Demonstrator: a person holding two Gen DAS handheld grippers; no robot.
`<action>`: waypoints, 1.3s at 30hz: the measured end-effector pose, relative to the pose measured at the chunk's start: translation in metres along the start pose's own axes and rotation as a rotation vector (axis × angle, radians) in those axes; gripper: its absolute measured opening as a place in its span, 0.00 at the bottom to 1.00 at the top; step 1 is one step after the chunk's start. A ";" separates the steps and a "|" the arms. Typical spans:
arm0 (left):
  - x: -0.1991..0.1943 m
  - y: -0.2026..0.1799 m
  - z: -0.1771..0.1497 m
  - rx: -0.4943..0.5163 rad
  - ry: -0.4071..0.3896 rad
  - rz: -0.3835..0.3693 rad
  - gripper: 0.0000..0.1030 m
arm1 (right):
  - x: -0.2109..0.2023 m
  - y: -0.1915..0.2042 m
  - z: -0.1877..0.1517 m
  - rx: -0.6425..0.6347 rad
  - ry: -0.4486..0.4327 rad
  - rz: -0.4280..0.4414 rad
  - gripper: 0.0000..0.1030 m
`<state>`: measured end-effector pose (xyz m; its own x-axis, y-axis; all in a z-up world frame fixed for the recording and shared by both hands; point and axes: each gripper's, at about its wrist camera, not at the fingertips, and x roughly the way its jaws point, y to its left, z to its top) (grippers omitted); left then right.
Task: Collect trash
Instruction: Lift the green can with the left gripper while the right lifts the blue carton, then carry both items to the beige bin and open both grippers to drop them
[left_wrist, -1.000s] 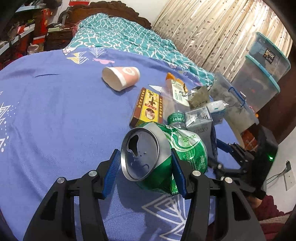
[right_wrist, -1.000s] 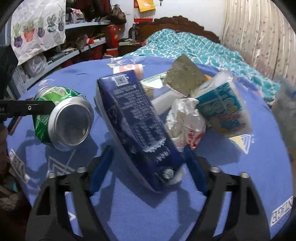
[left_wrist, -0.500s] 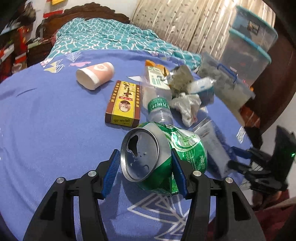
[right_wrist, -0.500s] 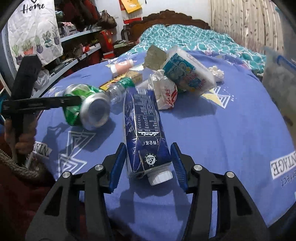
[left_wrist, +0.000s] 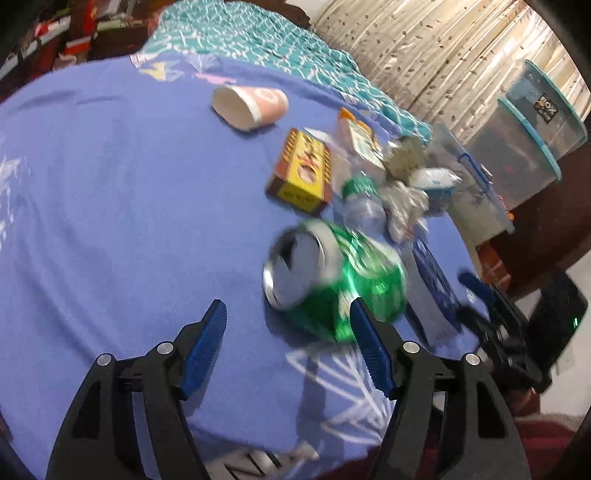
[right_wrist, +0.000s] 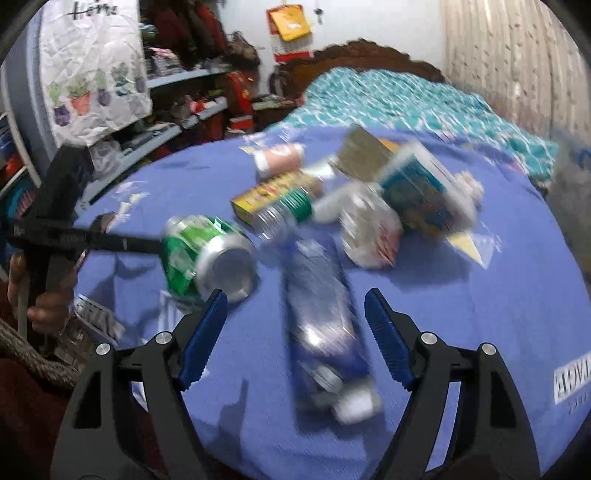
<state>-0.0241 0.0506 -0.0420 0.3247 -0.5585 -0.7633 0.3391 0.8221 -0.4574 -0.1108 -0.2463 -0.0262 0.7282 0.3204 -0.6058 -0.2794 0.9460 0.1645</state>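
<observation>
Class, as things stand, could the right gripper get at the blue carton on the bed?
Probably yes: the blue carton lies loose between the right gripper's open jaws, which have just been opening, and nothing blocks it.

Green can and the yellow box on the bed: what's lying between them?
In the left wrist view, the clear plastic bottle with a green label lies between the green can and the yellow box, on the blue bedsheet.

Blue bedspread (left_wrist: 110, 206) w/ white pattern covers the bed; teal quilt (left_wrist: 258, 48) bunched at far end by dark wood headboard (right_wrist: 369, 55). Beige curtain (left_wrist: 424, 55) behind, clear storage bins (left_wrist: 524, 147) stacked alongside. Cluttered shelves (right_wrist: 177, 110) opposite.
</observation>
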 end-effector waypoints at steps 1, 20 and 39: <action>-0.001 -0.001 -0.004 -0.003 0.007 -0.018 0.63 | 0.003 0.005 0.005 -0.019 -0.003 0.013 0.66; 0.059 -0.001 0.029 -0.244 0.059 -0.173 0.37 | 0.011 -0.025 -0.015 0.098 0.041 -0.080 0.82; 0.025 -0.105 0.055 0.068 -0.005 -0.307 0.31 | -0.048 -0.060 -0.051 0.247 -0.204 -0.101 0.50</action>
<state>-0.0029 -0.0560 0.0116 0.2024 -0.7799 -0.5922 0.4800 0.6061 -0.6342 -0.1612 -0.3207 -0.0460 0.8617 0.2037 -0.4648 -0.0569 0.9489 0.3103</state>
